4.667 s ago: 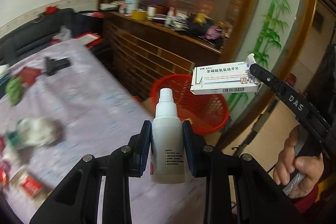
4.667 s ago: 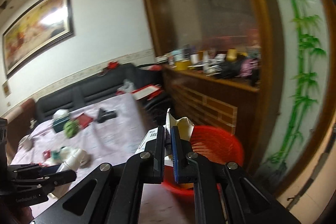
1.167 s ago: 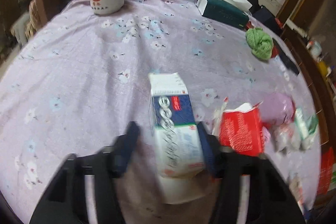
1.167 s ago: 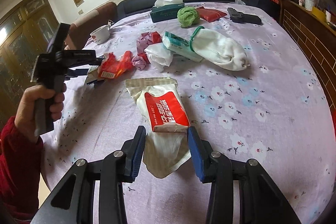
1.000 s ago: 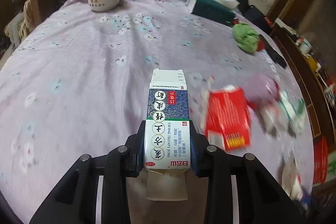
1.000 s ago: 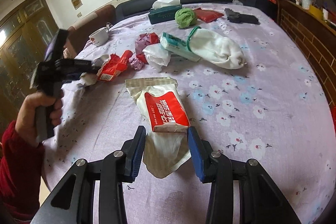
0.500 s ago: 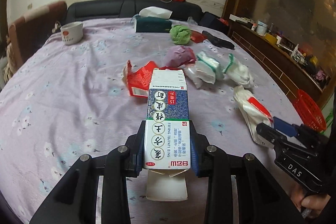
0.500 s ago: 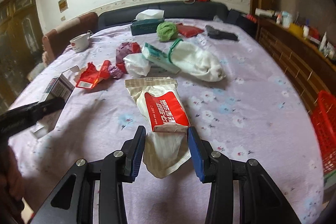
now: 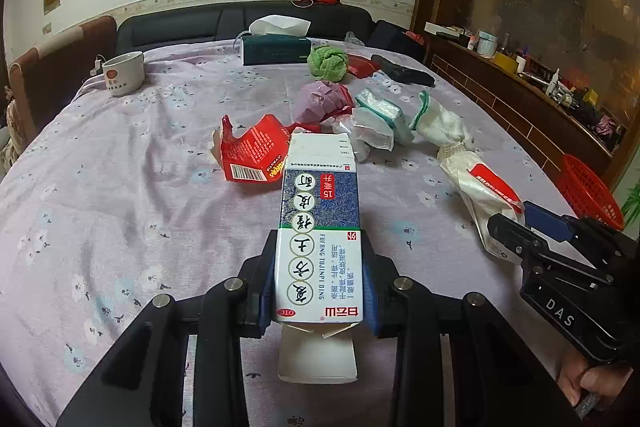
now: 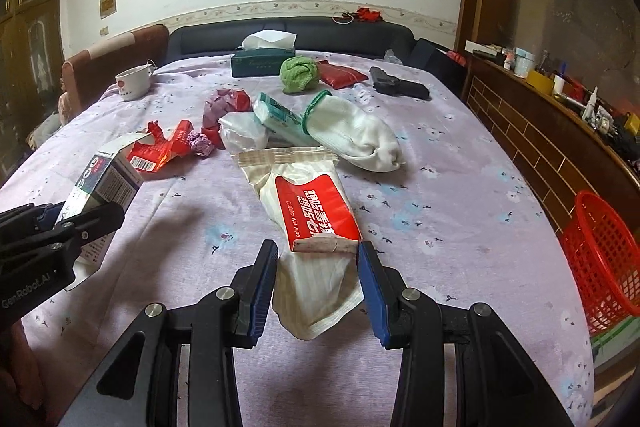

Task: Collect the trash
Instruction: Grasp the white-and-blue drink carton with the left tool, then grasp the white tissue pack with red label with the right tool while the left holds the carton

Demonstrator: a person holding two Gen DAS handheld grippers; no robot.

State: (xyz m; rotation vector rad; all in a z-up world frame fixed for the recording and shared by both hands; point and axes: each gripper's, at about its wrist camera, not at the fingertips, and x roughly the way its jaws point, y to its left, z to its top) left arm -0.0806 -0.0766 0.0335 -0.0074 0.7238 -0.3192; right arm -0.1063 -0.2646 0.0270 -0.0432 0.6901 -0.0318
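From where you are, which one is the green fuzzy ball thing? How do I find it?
Look at the far end of the purple tablecloth, just in front of the black sofa. A dark green tissue box sits there, and the green ball lies right beside it, next to a flat red pouch. It is the only bright green, fuzzy, scrunched-up cloth lump among the boxes and wrappers.

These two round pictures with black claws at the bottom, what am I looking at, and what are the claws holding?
Each picture comes from a fisheye camera mounted on a hand-held gripper, looking along its two fingers; a person holds one in each hand. The left gripper is clamped on a blue and white medicine box. The right gripper grips a wet wipe pack with a red label. On the purple flowered tablecloth lie a torn red wrapper, a white glove, a green cloth ball, a tissue box and a cup. A red basket stands beside the table.
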